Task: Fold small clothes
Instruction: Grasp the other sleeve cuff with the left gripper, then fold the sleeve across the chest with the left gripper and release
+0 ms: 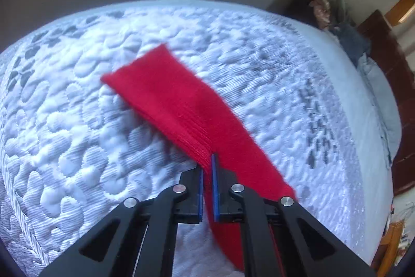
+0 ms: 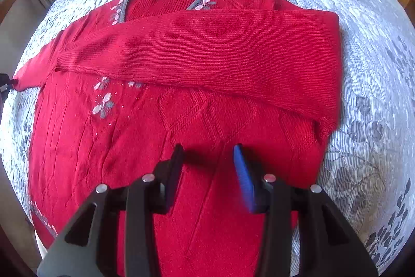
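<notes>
Left gripper (image 1: 207,168): jaws closed on a red knitted sleeve (image 1: 171,98), blue pads pinching the ribbed fabric near one long edge. From the pinch the sleeve runs away over the quilted white mattress (image 1: 77,136) to its cuff end, which looks lifted or blurred toward the far edge of the bed; the other part drops past the jaws and out of the bottom of the view. Whether the cuff touches the mattress cannot be told.

Right gripper (image 2: 208,155): jaws partly apart, nothing between the pads. It hangs over the lower body of the red sweater (image 2: 145,147), pointing steeply down; contact with the knit cannot be told.

Outward from there: the sweater lies flat, front up, across the middle of the mattress, neckline toward the far edge. One sleeve is already folded across the chest (image 2: 207,48), its fold at the sweater's right side. The other sleeve stretches off to the left edge of the right wrist view, where a dark gripper tip is just visible.

Handling judgement: light, soft, limp knit; no stiffness, so it sags wherever unsupported and stretches if tugged. Ribbing gives the pads good purchase; slipping unlikely. Snagging on the beaded flower trim (image 2: 103,105) is possible. Best hold: cuff or hem edges, pinching both layers, carrying low so the sleeve lands smooth.
</notes>
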The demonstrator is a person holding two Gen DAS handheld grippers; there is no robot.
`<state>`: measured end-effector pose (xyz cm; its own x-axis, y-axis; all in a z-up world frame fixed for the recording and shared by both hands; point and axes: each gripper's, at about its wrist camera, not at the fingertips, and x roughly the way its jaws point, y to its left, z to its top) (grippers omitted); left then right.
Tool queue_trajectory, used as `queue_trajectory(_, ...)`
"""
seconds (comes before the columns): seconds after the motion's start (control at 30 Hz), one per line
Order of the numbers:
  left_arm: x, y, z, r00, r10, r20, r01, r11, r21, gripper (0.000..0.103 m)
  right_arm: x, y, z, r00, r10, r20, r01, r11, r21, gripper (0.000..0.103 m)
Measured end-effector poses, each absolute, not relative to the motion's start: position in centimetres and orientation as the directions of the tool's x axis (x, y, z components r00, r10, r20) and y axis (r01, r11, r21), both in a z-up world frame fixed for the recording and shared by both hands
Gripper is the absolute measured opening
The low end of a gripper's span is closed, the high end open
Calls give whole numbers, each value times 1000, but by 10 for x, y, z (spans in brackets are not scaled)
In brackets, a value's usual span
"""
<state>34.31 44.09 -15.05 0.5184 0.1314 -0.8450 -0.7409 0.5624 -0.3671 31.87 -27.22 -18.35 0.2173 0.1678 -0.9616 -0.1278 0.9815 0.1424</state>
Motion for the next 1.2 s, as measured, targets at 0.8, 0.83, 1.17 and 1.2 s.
queue_trajectory(0.8,388,36,-65,647,-342,-681,59,913,-403,5,278,-303,-144,320,226,-920,-125,973,195,41)
queue_trajectory(0.83,389,26,-72,633,-355,-688,68,911,-407,5,276,-305,-145,319,226,-920,-122,973,197,41)
queue_trajectory(1.17,386,-52,-158,385,-388,-837,151,922,-357,6,268,-314,-163,280,227,-933,-99,973,207,43)
queue_trajectory(1.2,382,-50,-161,367,-386,-846,156,923,-353,6,269,-313,-165,274,229,-934,-101,973,209,43)
